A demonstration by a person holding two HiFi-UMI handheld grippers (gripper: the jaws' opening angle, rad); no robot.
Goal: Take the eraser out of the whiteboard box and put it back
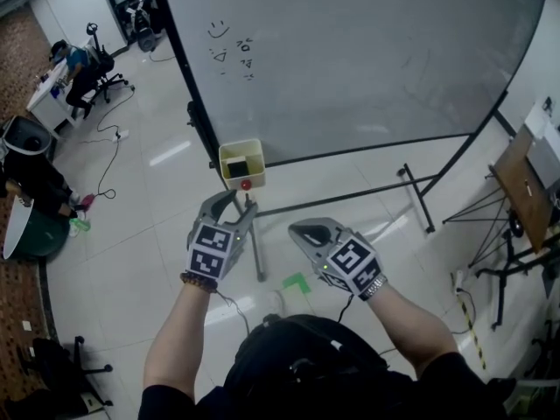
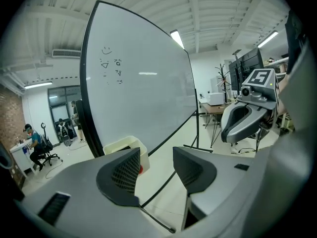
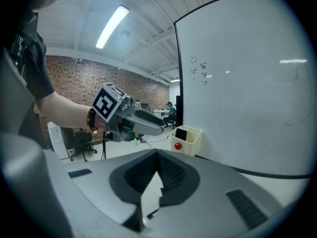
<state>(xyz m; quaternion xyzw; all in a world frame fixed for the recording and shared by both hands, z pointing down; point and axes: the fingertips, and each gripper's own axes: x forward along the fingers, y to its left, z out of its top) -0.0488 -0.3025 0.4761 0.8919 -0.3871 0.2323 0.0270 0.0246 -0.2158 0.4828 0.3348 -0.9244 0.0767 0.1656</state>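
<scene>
The left gripper (image 1: 233, 201), jaws wide apart and empty, hangs just on the near side of the box (image 1: 259, 157), with the dark eraser (image 1: 236, 166) inside it. It should probably come down over the open top and straddle the eraser squarely before closing. Further right, the right gripper (image 1: 297, 229) is closed on nothing.

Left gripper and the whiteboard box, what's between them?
Nothing; in the head view the stretch from the open left gripper to the whiteboard box is bare.
</scene>
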